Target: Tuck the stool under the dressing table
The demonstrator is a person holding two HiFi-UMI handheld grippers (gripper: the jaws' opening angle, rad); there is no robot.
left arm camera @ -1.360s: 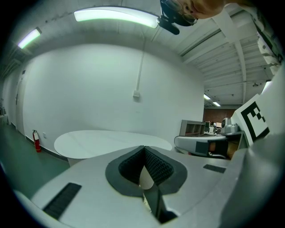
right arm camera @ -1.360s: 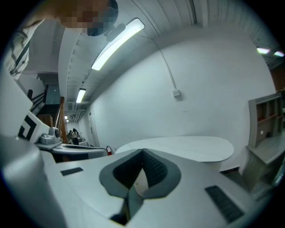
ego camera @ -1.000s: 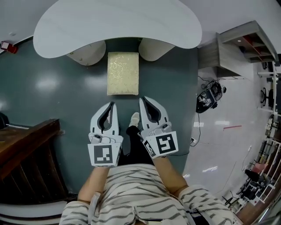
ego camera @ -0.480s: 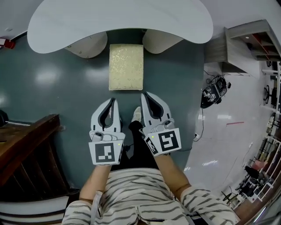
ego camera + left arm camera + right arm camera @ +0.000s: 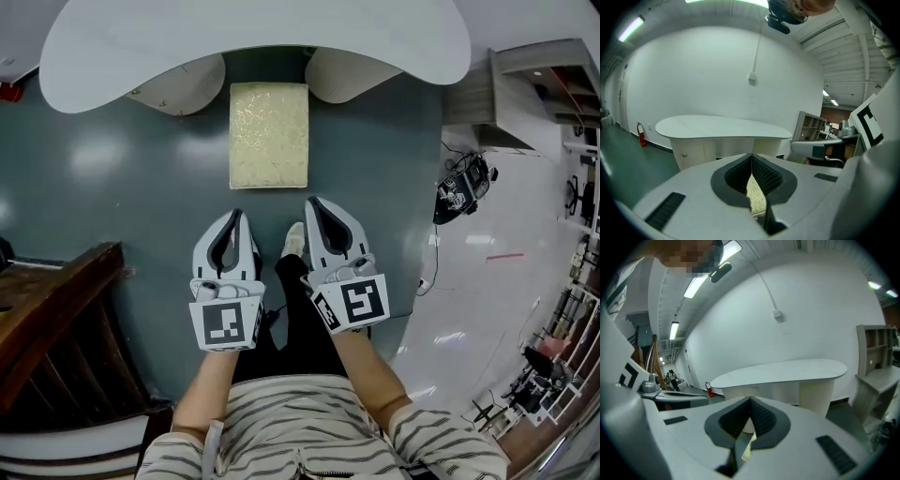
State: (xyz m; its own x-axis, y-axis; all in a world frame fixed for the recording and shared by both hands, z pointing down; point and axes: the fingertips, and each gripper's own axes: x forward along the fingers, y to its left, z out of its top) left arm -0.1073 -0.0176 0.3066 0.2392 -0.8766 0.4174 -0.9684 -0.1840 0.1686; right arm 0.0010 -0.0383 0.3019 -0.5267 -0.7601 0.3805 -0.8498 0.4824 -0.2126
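Note:
The stool (image 5: pixel 269 134), a rectangular cream-gold cushioned seat, stands on the dark green floor with its far end between the two pedestals of the white kidney-shaped dressing table (image 5: pixel 253 37). My left gripper (image 5: pixel 236 216) is shut and empty, a short way in front of the stool's near edge. My right gripper (image 5: pixel 311 201) is also shut and empty, with its tip just short of the near right corner. In the left gripper view the table (image 5: pixel 722 126) lies ahead and a sliver of the stool (image 5: pixel 757 197) shows between the jaws. The right gripper view shows the table (image 5: pixel 787 369) too.
A dark wooden staircase (image 5: pixel 47 309) stands at the left. To the right are a grey shelf unit (image 5: pixel 525 84) and a black object with cables (image 5: pixel 459 192) on the pale floor. A red fire extinguisher (image 5: pixel 7 92) is at the far left. The person's white-socked foot (image 5: pixel 293 239) shows between the grippers.
The head view has shifted, so the table and stool sit higher in the picture. Both grippers stay shut, just short of the stool. The stool has not visibly moved against the table.

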